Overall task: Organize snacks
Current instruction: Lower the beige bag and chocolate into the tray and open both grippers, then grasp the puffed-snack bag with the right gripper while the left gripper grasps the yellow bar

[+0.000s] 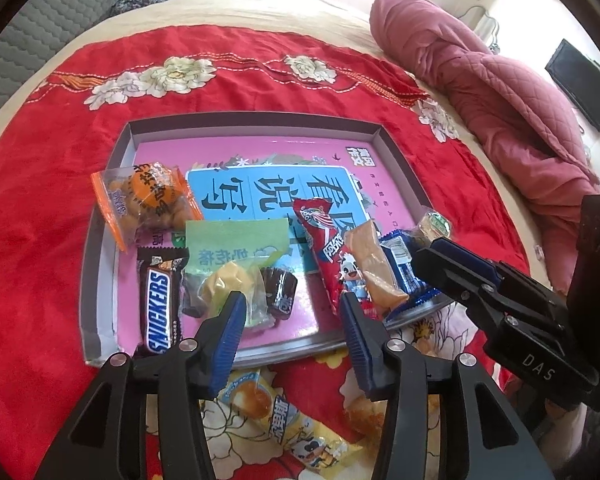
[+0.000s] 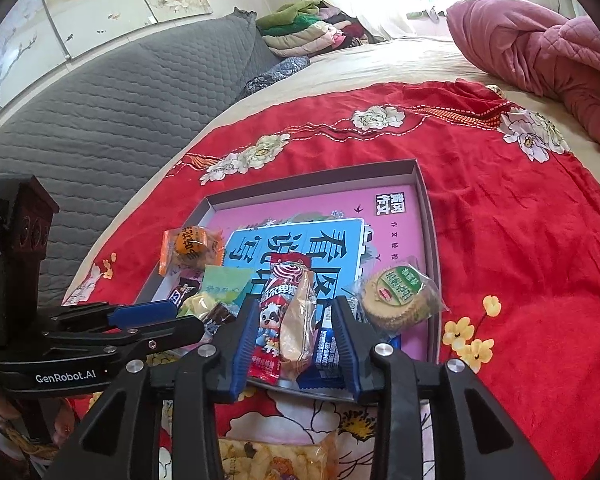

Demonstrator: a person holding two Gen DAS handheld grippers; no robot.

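A shallow grey box (image 1: 256, 118) with a pink printed floor lies on the red blanket and holds several snacks: an orange bag (image 1: 146, 204), a Snickers bar (image 1: 158, 306), a green-topped pastry pack (image 1: 236, 268), a red sausage stick (image 1: 332, 256), a tan wafer pack (image 1: 374, 268), a blue pack (image 1: 404, 268) and a round biscuit pack (image 2: 400, 298). My left gripper (image 1: 292, 304) is open and empty over the box's near edge. My right gripper (image 2: 296, 320) is open, its jaws either side of the red stick (image 2: 274, 312), wafer pack (image 2: 298, 320) and blue pack (image 2: 326, 354).
A yellow cartoon snack pack (image 1: 284, 416) lies on the blanket below my left gripper. A bag of yellow crisps (image 2: 276, 460) lies below my right gripper. A pink quilt (image 1: 500, 92) is heaped at the right. A grey padded headboard (image 2: 100, 120) runs along the left.
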